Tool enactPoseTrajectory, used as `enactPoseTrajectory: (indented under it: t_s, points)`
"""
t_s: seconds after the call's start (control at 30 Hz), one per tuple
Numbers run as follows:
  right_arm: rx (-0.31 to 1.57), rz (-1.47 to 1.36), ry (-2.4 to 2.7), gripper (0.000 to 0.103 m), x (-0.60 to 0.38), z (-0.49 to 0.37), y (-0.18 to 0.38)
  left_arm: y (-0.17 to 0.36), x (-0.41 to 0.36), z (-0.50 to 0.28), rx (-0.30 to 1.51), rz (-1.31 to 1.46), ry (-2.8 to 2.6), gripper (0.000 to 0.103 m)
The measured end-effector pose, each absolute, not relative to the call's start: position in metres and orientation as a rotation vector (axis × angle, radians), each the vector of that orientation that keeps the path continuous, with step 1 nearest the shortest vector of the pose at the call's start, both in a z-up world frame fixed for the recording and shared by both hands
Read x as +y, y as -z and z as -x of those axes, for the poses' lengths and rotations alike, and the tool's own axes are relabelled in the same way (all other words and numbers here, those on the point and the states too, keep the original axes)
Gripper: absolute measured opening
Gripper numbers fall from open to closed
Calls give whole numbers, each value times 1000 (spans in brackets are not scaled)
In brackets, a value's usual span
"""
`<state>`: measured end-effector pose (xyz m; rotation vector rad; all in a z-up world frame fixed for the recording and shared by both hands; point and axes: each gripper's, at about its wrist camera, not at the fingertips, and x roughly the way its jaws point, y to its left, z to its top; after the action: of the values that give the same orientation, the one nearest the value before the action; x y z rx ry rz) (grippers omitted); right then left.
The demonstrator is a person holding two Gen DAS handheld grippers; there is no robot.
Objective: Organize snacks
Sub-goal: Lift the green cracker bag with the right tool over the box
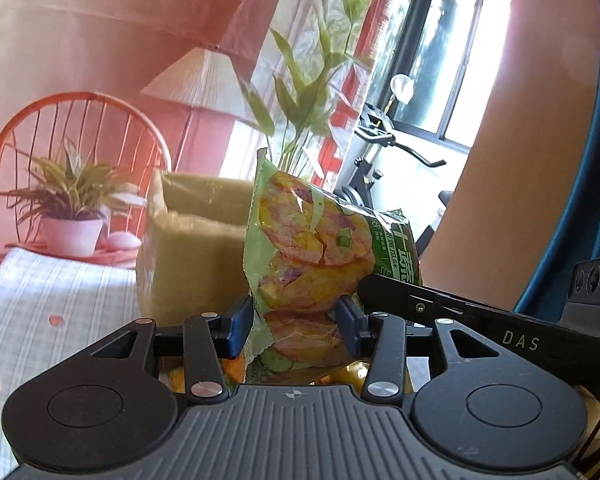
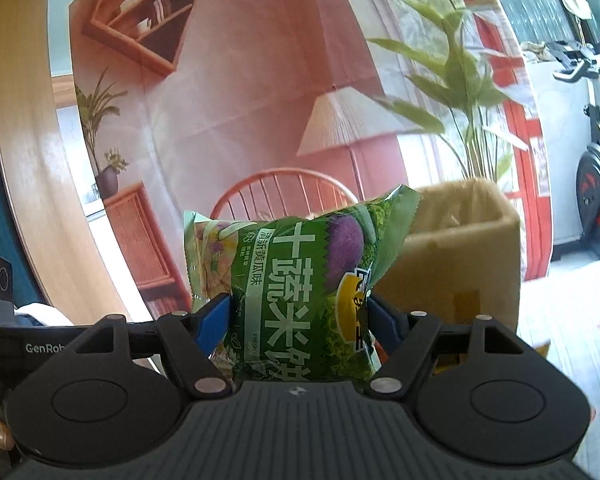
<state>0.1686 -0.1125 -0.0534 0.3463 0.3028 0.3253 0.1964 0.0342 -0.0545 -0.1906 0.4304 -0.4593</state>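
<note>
A green rice-cracker snack bag (image 1: 308, 264) is held up in the air by both grippers at once. My left gripper (image 1: 296, 328) is shut on its clear end, where the round crackers show. My right gripper (image 2: 300, 320) is shut on its printed green end (image 2: 296, 292). The right gripper's black body (image 1: 480, 320) shows at the right of the left wrist view. An open cardboard box (image 1: 192, 248) stands on the table behind the bag; it also shows in the right wrist view (image 2: 460, 264).
A checked tablecloth (image 1: 52, 304) covers the table at left. More yellow and orange snack packs (image 1: 236, 368) lie under the left gripper. A room-scene backdrop (image 2: 260, 80) stands behind the box. An exercise bike (image 2: 596, 200) is at the far right.
</note>
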Motion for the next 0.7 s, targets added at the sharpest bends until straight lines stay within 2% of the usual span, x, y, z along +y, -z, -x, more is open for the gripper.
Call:
enactPoseTrajectory:
  t_s: [0.4, 0.57, 0.7]
  points:
    - [262, -353, -312, 75, -134, -228, 22, 20, 30, -258, 422, 186, 475, 49]
    - [252, -353, -305, 75, -147, -258, 21, 25, 23, -285, 382, 157, 487, 50]
    - [267, -330, -282, 75, -151, -281, 26, 33, 21, -310, 421, 204, 472, 50]
